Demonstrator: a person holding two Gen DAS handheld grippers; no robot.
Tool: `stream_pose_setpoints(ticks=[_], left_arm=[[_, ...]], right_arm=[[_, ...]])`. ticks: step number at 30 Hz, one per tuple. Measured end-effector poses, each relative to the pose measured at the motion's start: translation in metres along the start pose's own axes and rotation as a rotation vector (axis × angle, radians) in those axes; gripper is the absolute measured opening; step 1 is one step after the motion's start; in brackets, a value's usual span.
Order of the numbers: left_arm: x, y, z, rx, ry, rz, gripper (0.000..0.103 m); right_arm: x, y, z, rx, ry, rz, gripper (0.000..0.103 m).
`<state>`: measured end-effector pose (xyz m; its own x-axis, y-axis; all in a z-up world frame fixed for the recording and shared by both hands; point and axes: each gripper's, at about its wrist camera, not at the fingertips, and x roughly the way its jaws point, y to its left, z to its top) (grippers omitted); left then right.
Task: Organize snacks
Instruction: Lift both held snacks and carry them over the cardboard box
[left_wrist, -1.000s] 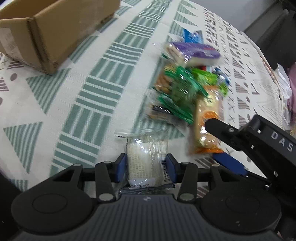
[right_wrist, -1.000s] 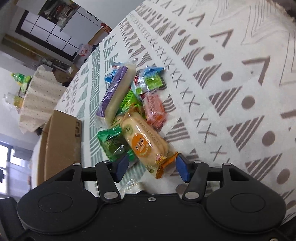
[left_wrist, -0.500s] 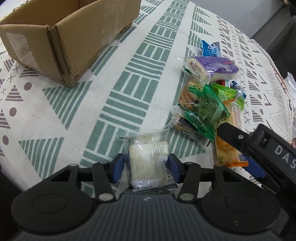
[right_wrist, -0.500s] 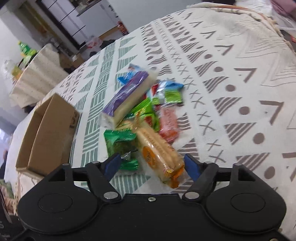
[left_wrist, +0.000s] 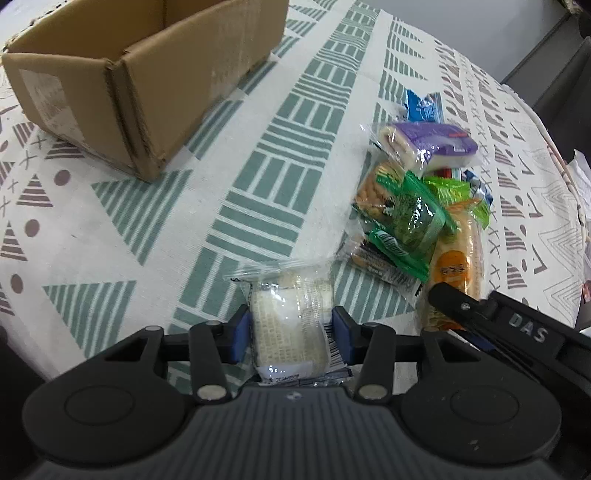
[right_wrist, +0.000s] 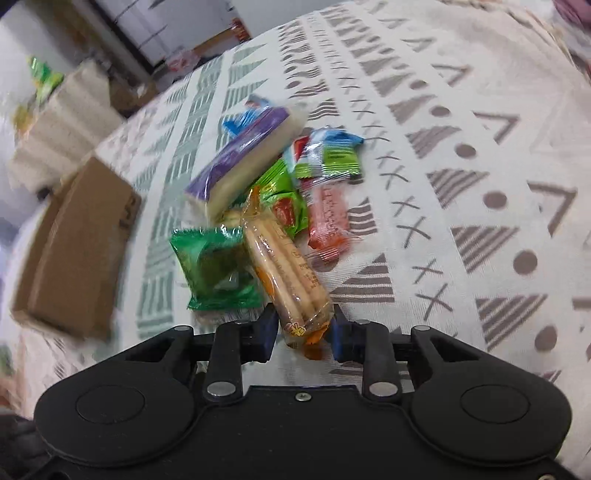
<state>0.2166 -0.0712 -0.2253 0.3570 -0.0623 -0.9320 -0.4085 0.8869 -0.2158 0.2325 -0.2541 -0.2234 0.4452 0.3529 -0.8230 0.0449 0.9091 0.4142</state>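
Bare tablecloth (left_wrist: 229, 155) lies between cardboard box (left_wrist: 122, 74) and snack pile (left_wrist: 417, 206).

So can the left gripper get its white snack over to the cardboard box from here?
Probably yes: the left gripper grips the white snack, and only bare tablecloth lies before the open cardboard box.

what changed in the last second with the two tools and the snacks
The right tool has closed its blue pads from wide apart onto the end of the orange breadstick packet, which has turned on edge. The left tool has carried its white cracker pack toward the cardboard box, now larger in view. That grip is unchanged, and the rest of the snack pile stays put.
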Motion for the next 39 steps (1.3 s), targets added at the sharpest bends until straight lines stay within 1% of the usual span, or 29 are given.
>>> stream_pose_setpoints(ticks=[7,14,18,22,29,39], left_arm=[[-0.028,0.0,0.005,0.017,-0.06,-0.031,0.045],[-0.053,0.004,0.014,0.021,-0.106,-0.052,0.045],[-0.067,0.007,0.021,0.028,-0.13,-0.061,0.045],[-0.081,0.012,0.027,0.039,-0.164,-0.06,0.045],[-0.104,0.023,0.038,0.041,-0.21,-0.063,0.045],[-0.123,0.046,0.055,0.028,-0.256,-0.063,0.045]], right_arm=[[-0.021,-0.001,-0.001,0.066,-0.051,0.11,0.025],[-0.036,0.008,0.004,0.067,-0.108,0.207,0.025],[-0.043,0.013,0.007,0.055,-0.145,0.248,0.024],[-0.046,0.019,0.009,0.048,-0.165,0.28,0.024],[-0.05,0.042,0.014,0.001,-0.19,0.326,0.024],[-0.053,0.073,0.015,-0.05,-0.227,0.382,0.024]])
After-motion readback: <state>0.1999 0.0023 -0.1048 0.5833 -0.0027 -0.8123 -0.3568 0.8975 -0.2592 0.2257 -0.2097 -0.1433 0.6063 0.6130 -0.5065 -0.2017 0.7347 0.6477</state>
